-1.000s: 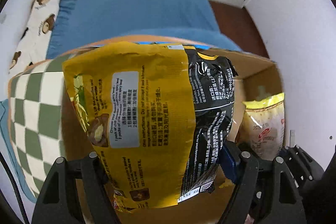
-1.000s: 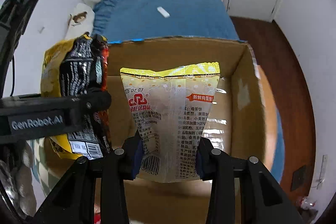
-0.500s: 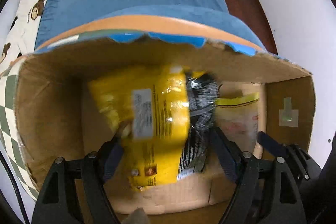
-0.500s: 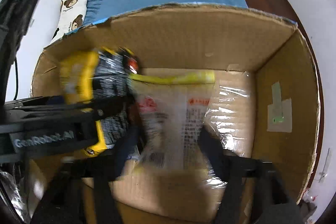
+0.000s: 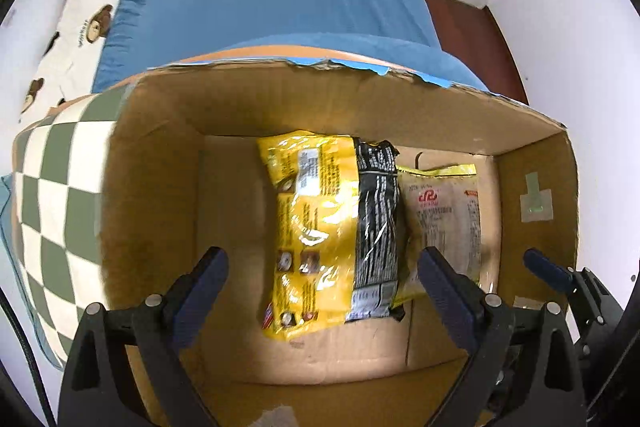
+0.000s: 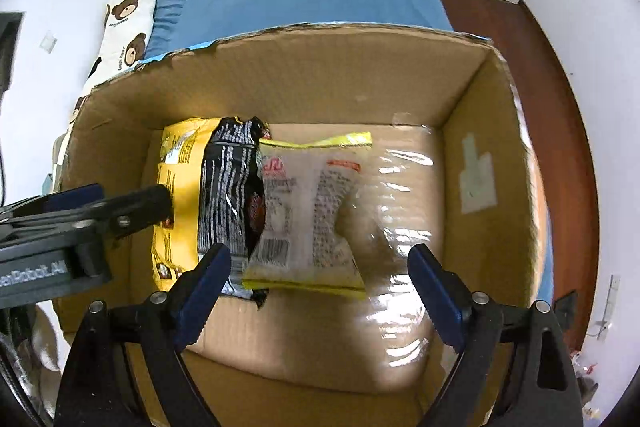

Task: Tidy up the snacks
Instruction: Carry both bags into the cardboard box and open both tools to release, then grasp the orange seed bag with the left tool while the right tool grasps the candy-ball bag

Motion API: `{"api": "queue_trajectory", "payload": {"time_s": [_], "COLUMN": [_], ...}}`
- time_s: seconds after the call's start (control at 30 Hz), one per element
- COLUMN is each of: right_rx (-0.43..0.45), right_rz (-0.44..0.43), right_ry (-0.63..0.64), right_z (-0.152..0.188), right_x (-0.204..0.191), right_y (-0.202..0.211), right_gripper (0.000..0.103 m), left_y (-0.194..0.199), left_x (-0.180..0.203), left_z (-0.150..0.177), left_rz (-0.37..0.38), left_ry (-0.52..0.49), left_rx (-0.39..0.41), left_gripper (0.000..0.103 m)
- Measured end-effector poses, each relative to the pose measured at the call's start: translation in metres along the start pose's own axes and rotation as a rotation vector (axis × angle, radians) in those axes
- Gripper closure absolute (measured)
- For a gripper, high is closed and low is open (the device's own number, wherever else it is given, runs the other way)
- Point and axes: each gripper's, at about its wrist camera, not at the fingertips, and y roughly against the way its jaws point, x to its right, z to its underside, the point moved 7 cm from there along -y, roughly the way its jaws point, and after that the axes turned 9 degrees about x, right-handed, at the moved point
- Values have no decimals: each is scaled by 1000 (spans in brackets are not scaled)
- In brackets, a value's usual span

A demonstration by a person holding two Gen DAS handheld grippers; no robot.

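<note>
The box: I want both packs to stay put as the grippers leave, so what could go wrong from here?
1. The clear pack leans on the edge of the yellow-black bag, not flat on the box floor; it may slide or tip.
2. The left gripper and right gripper, jaws just opened, straddle the packs; lifting crooked could snag a wrapper.
3. The two grippers sit close together and could knock each other.
</note>
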Motion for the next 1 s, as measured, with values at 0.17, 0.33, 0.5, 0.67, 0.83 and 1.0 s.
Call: {"api": "queue_trajectory", "payload": {"time_s": [0.17,0.33,0.5,0.67,0.83,1.0], "right_rx": [42,118,199,268,340,379], "right_rz": [1,1,11,14,26,7], "right_ry": [-5,-3,12,21,29,10], "right_z": [14,28,44,57,69,84], "right_x": [2,-5,-8,-11,-16,-20], "right_y": [28,56,97,136,175,206], "right_gripper": [11,11,11,11,11,11], "left_y": [29,60,94,126,157,180], "left_x": [-2,-1,1,3,6,3], "left_z": [13,27,47,66,80,96], "left_rz": [-27,-64,-69,-61,-53,-39], "left_ry": [-14,-37,-62,-72,-78,-70], "left_rx": [97,199,275,338,405,444], "left_gripper": [6,6,6,6,6,6]}}
